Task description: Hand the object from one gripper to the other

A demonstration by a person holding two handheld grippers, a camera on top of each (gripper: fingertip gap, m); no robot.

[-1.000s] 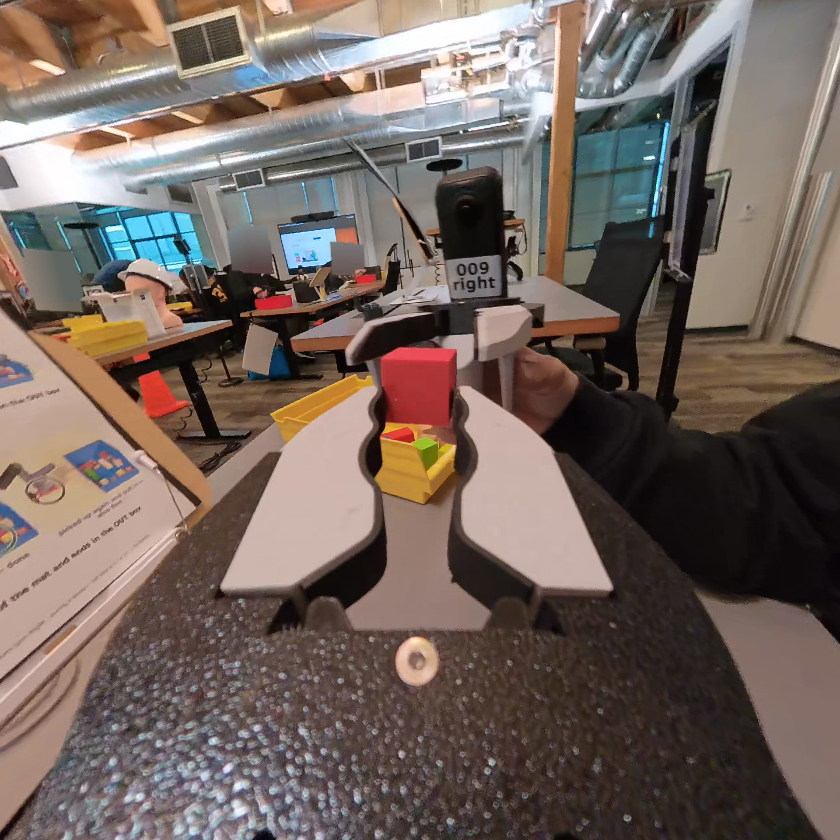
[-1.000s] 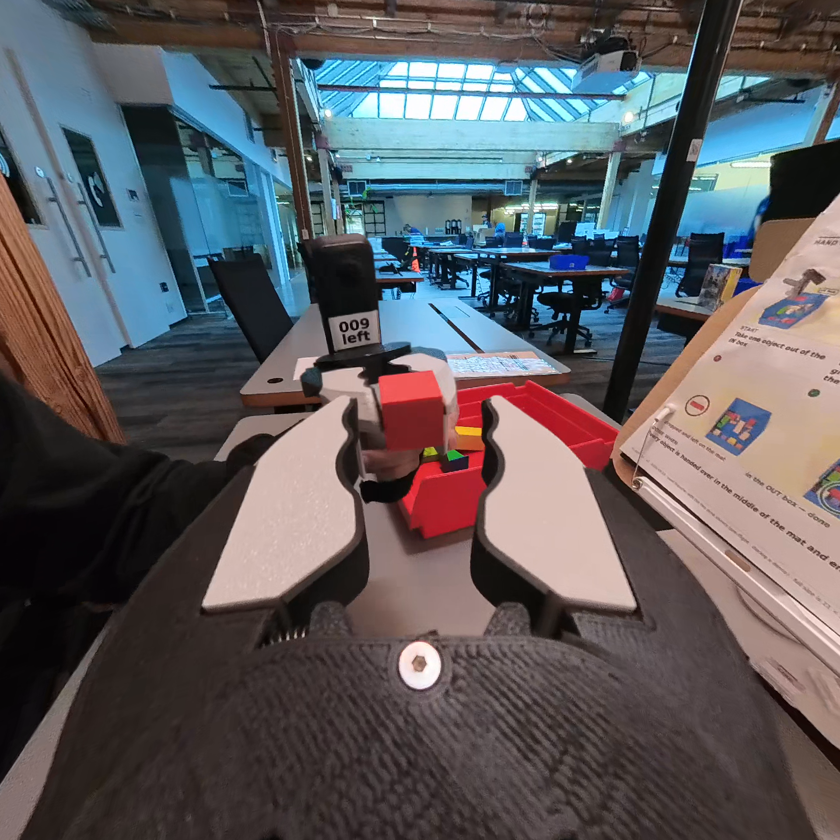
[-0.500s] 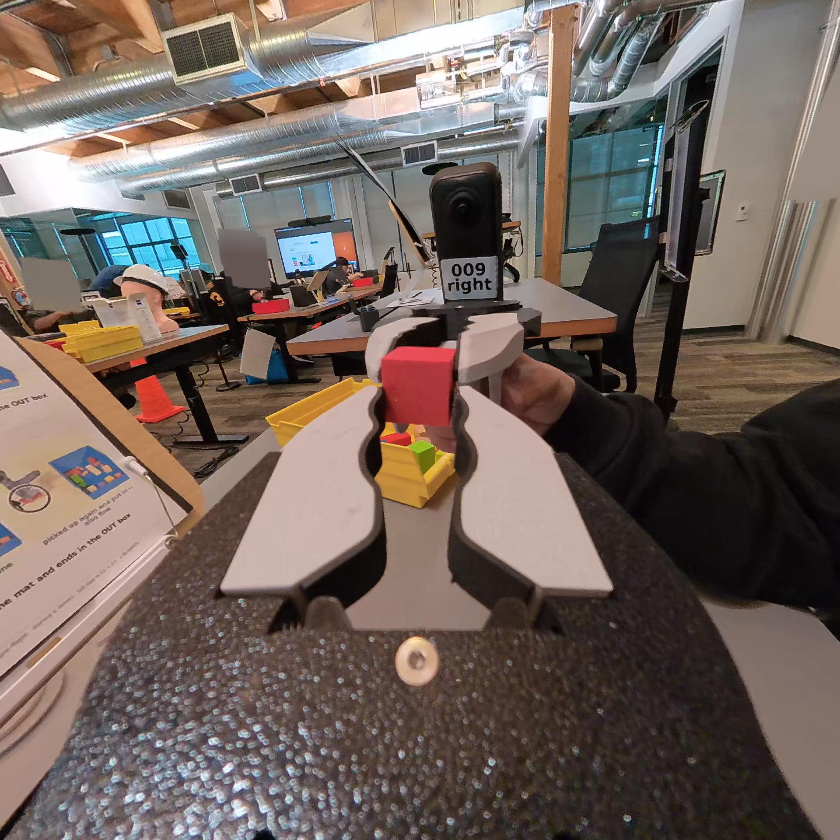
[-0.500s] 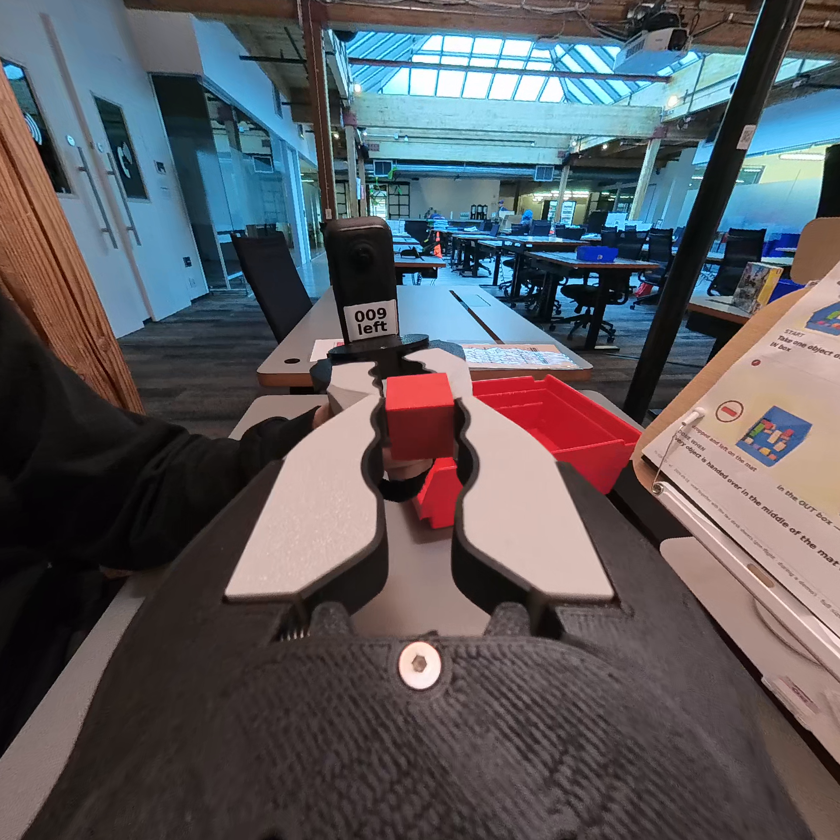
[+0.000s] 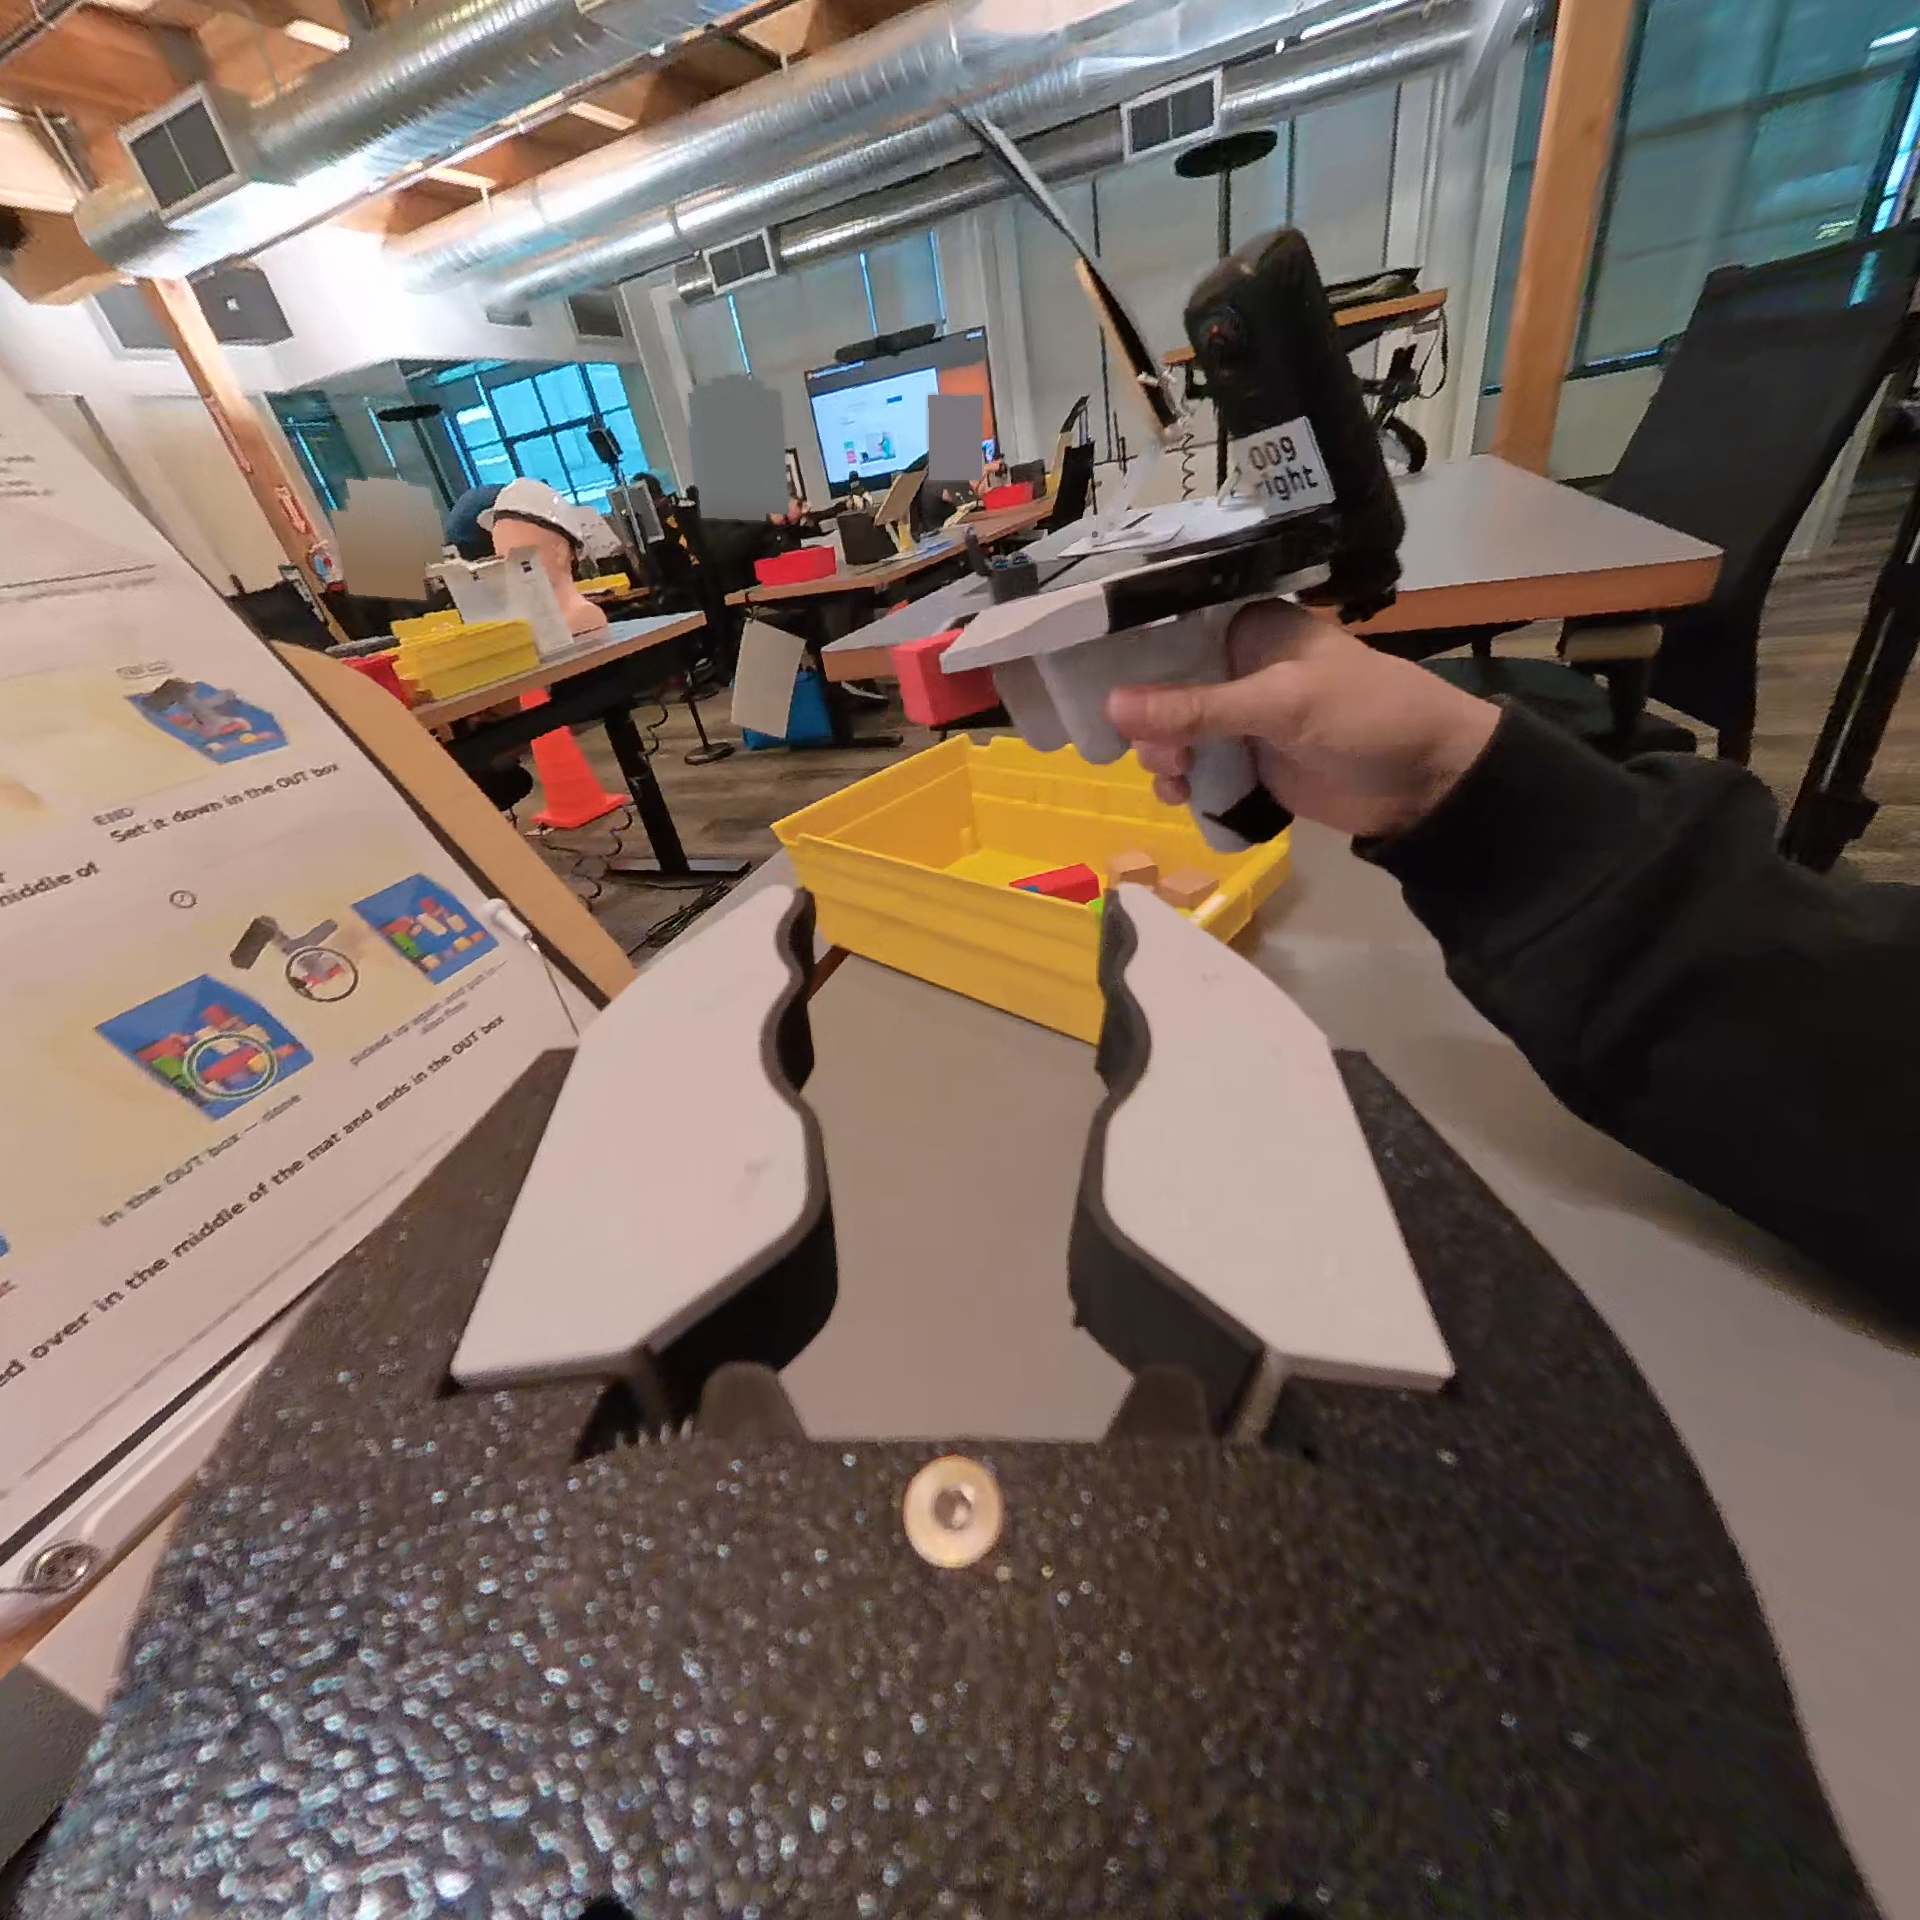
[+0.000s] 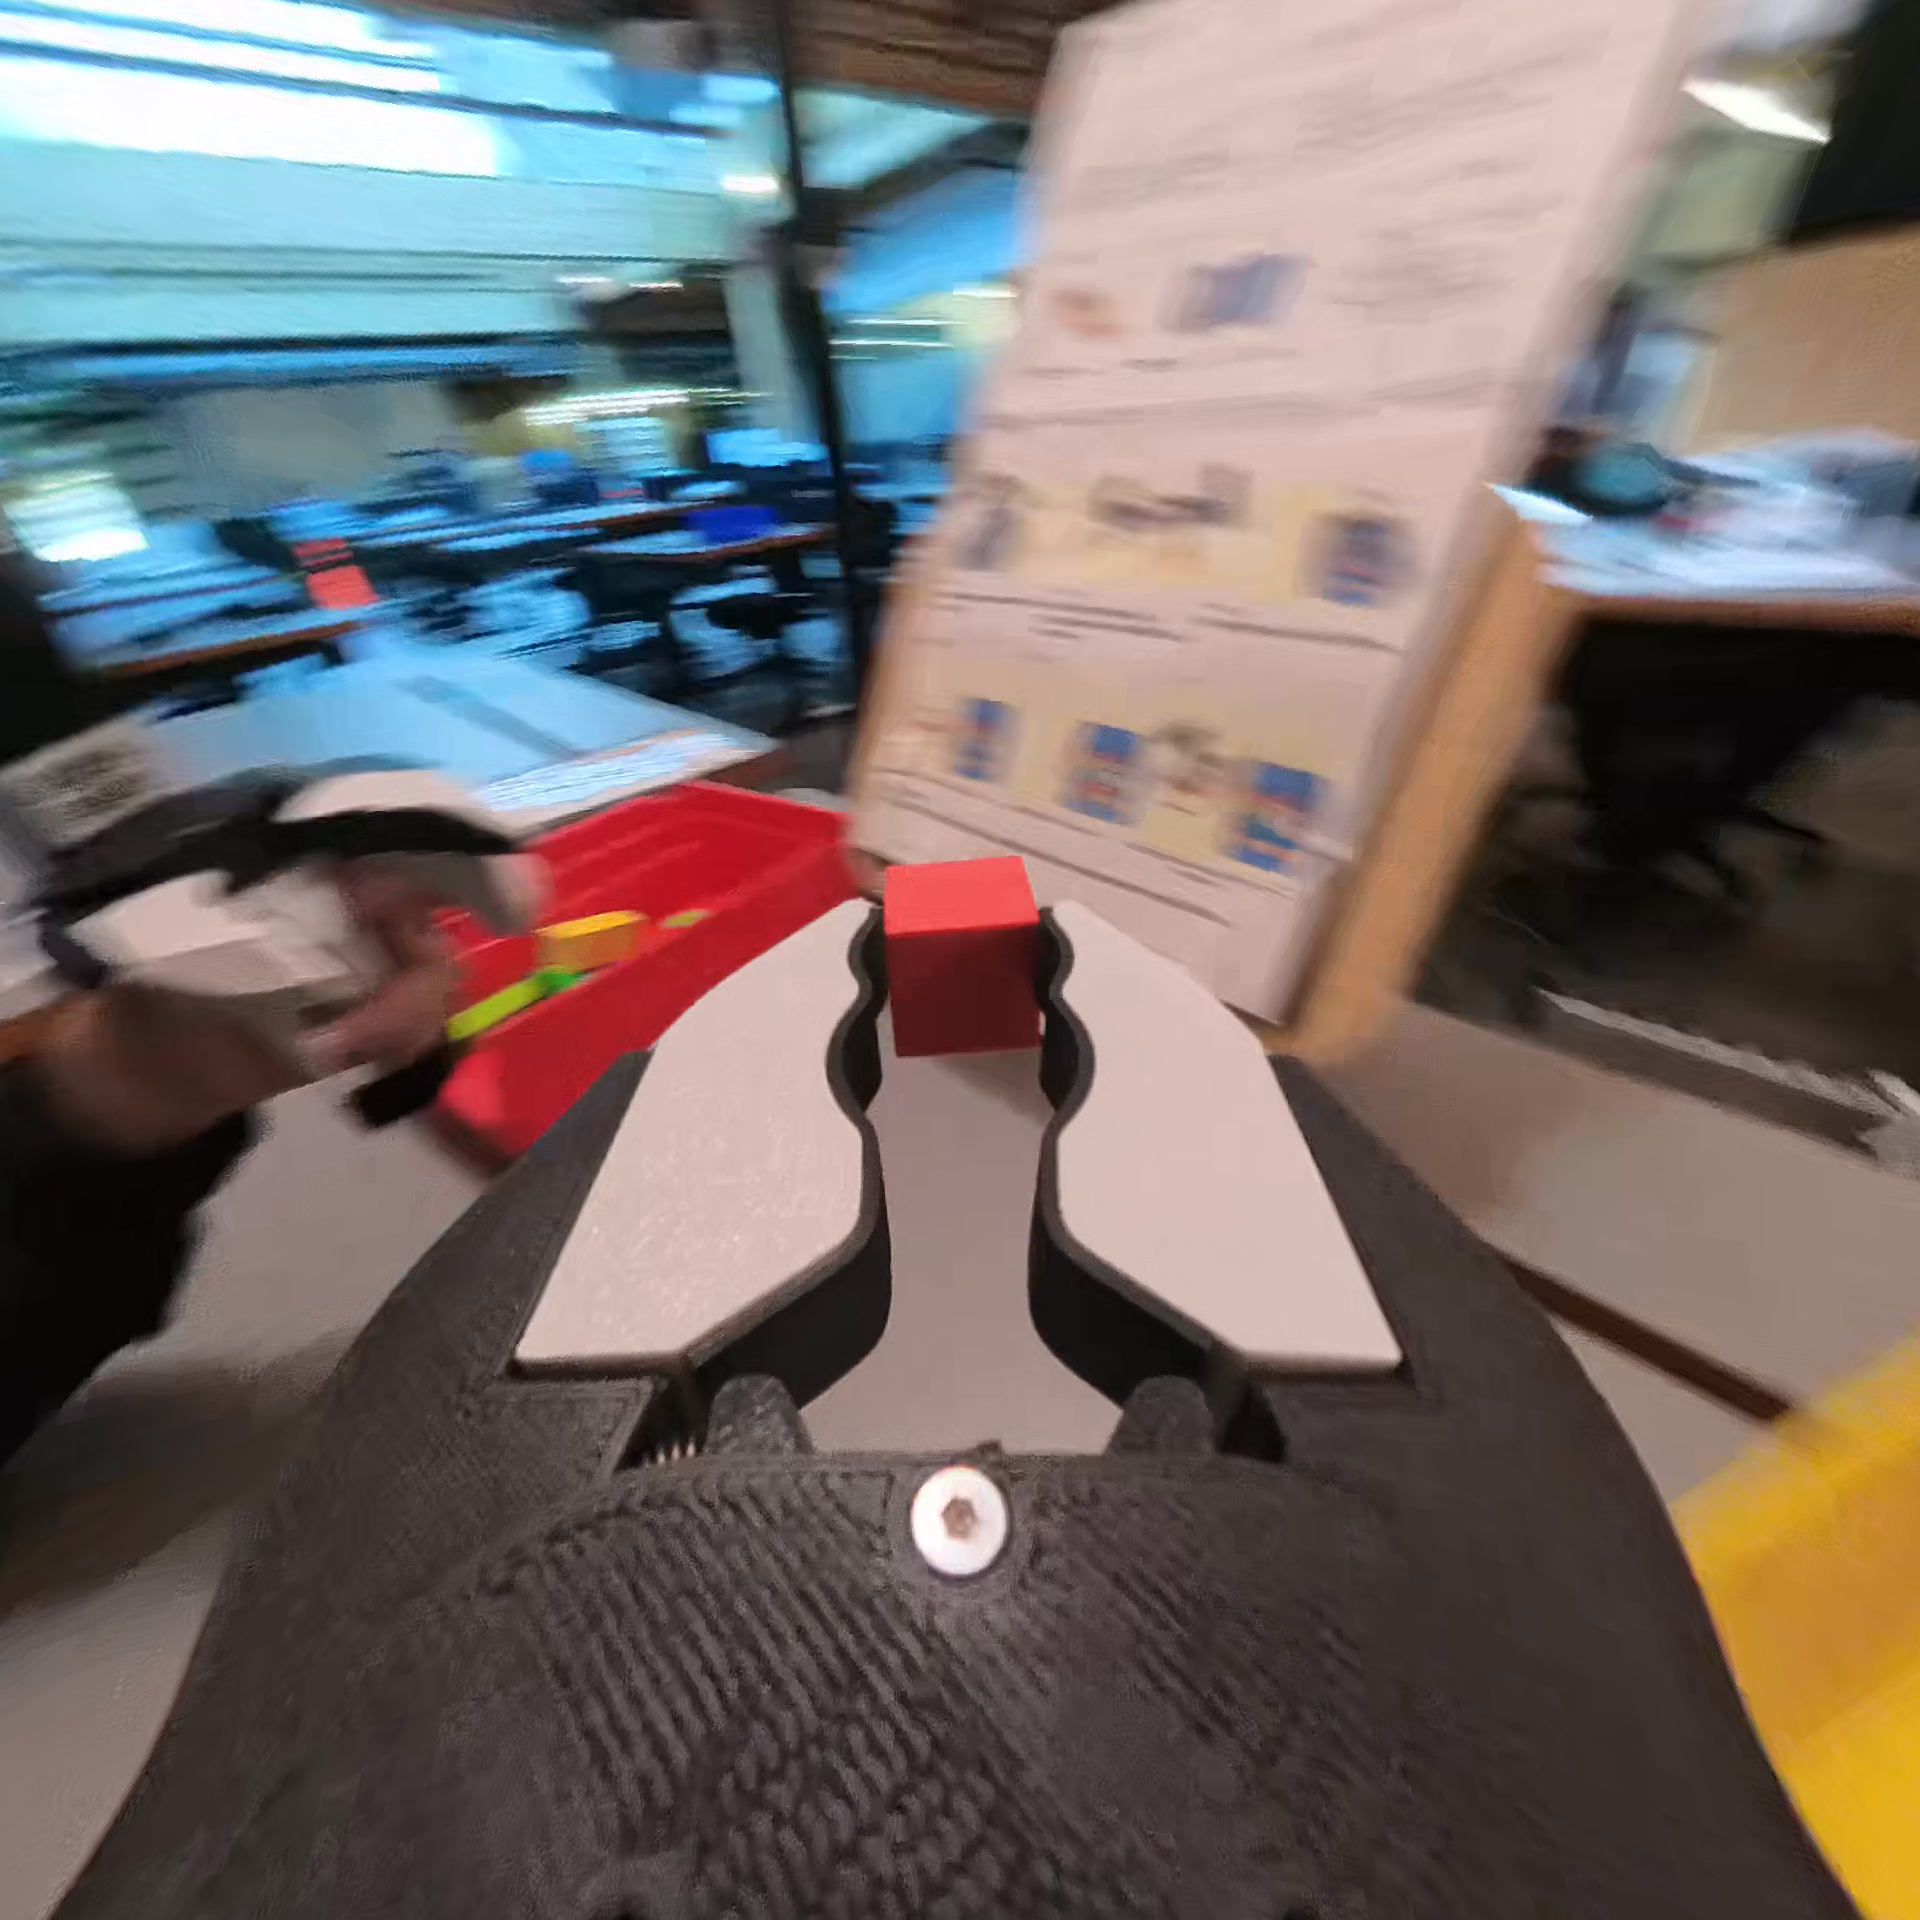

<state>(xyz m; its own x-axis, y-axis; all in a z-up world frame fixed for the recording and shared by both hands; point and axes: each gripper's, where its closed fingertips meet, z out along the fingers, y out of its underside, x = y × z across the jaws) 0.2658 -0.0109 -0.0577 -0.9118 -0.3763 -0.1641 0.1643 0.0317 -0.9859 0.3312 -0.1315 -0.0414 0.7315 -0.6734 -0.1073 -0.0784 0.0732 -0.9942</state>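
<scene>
Sitting upright — red cube (image 6: 961,956) — square-on

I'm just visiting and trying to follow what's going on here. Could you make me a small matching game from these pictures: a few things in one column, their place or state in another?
Things:
1. red cube
2. left gripper
3. yellow bin
4. red bin

States:
A. jaws open, nothing between them
B. holds a yellow and a green block
C. clamped in the right gripper
D. holds tan blocks

Pairs: 1-C, 2-A, 3-D, 4-B

A plain red cube (image 6: 961,951) — upright, level, matte — sits clamped between the right gripper's (image 6: 961,971) fingertips, up in the air just right of the red bin (image 6: 665,862).
</scene>
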